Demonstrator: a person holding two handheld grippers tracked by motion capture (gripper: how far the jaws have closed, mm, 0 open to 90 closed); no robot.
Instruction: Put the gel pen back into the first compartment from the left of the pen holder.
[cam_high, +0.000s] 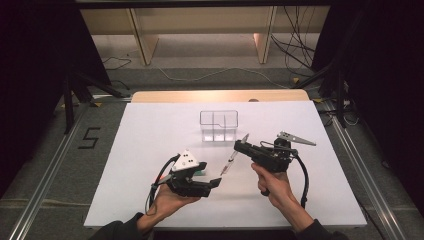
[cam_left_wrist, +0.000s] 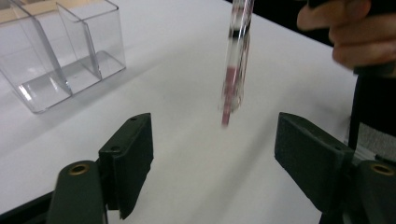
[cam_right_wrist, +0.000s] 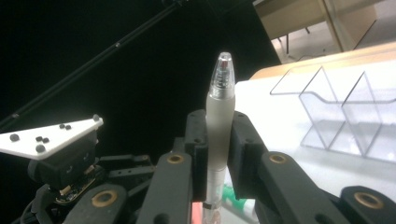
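Black jaws of the left claw, low in the high view's middle, stand apart and released, nothing between them. Just beyond, the right claw is clenched on a clear pen with a pink refill, gripping its frosted barrel; the pen slants in the air above the white worktop. Farther off, at the frame's centre, stands a clear organiser with 3 compartments, as far as I can tell. To do this well, I judge: turn the pen upright, centre it over 1 compartment, lower it, then release.
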